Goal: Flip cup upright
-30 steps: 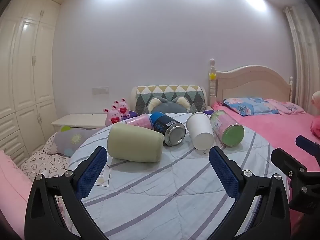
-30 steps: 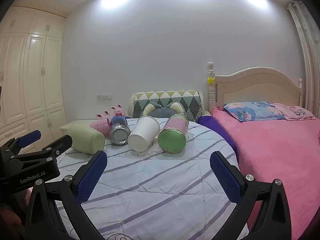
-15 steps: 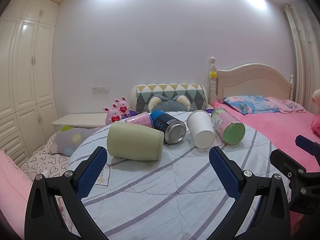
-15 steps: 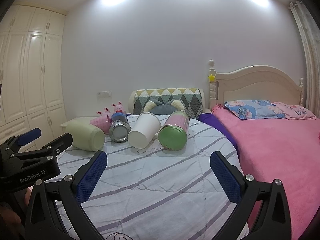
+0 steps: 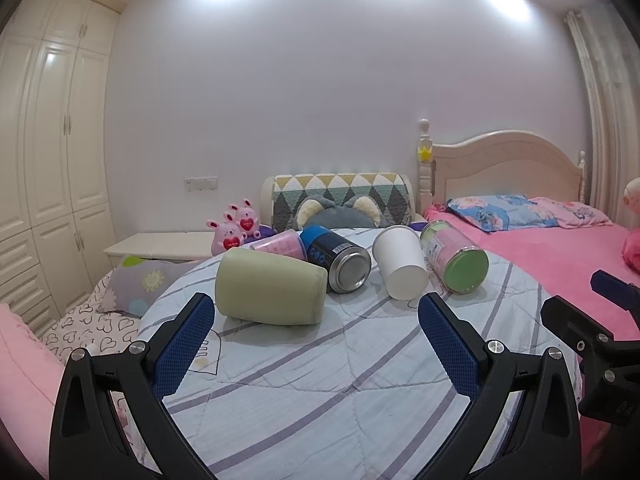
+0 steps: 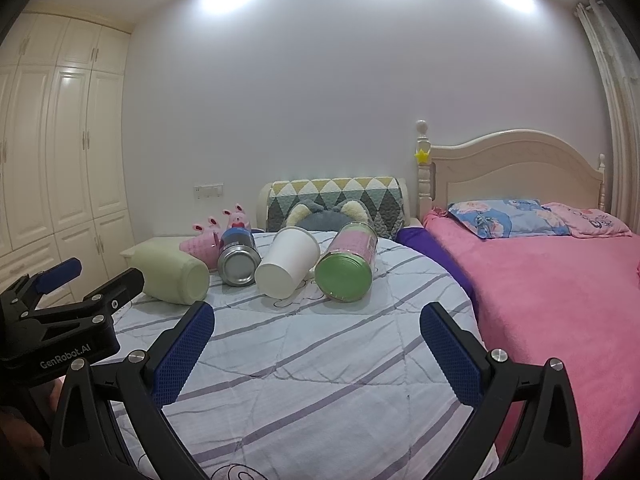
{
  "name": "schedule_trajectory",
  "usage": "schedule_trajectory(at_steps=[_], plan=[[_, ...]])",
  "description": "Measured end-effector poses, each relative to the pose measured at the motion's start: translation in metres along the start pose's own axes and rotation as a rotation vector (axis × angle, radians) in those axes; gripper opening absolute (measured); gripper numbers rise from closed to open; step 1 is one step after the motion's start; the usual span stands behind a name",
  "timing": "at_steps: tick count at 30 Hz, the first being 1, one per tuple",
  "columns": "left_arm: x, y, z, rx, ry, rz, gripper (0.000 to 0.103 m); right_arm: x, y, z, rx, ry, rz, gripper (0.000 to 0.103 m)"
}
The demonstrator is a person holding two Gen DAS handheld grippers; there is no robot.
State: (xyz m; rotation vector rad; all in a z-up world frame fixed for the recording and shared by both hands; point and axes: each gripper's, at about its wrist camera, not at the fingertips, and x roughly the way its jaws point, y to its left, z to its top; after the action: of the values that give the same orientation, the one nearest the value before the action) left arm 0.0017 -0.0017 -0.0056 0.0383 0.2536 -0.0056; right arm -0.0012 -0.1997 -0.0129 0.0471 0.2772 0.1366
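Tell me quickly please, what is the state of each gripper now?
Left gripper: open, holding nothing, short of the pale green cup.
Right gripper: open, holding nothing, short of the white paper cup.

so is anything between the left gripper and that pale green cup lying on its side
Nothing visible. The left gripper is open, and only bare striped quilt separates it from the pale green cup. The steel can lies beside the cup, not in front.

It was a home bedroom: a pink-covered bed (image 6: pixel 552 280) with a cream headboard (image 6: pixel 516 172) and pillows (image 6: pixel 508 218), tall cream wardrobes (image 5: pixel 52 140) along one wall, and plush rabbits (image 5: pixel 234 228) beside a patterned cushion (image 5: pixel 340 194)
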Motion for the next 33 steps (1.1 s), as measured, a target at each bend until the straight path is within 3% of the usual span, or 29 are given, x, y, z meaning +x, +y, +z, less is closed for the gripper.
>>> schedule_trajectory(at_steps=[21, 33], plan=[[-0.003, 0.002, 0.009, 0.002, 0.014, 0.011, 0.103, -0.002, 0.001, 0.002, -0.007, 0.002, 0.009, 0.103], [0.015, 0.014, 0.029, -0.039, 0.12, 0.113, 0.103, 0.019, 0.012, 0.034, -0.108, 0.037, 0.109, 0.103]])
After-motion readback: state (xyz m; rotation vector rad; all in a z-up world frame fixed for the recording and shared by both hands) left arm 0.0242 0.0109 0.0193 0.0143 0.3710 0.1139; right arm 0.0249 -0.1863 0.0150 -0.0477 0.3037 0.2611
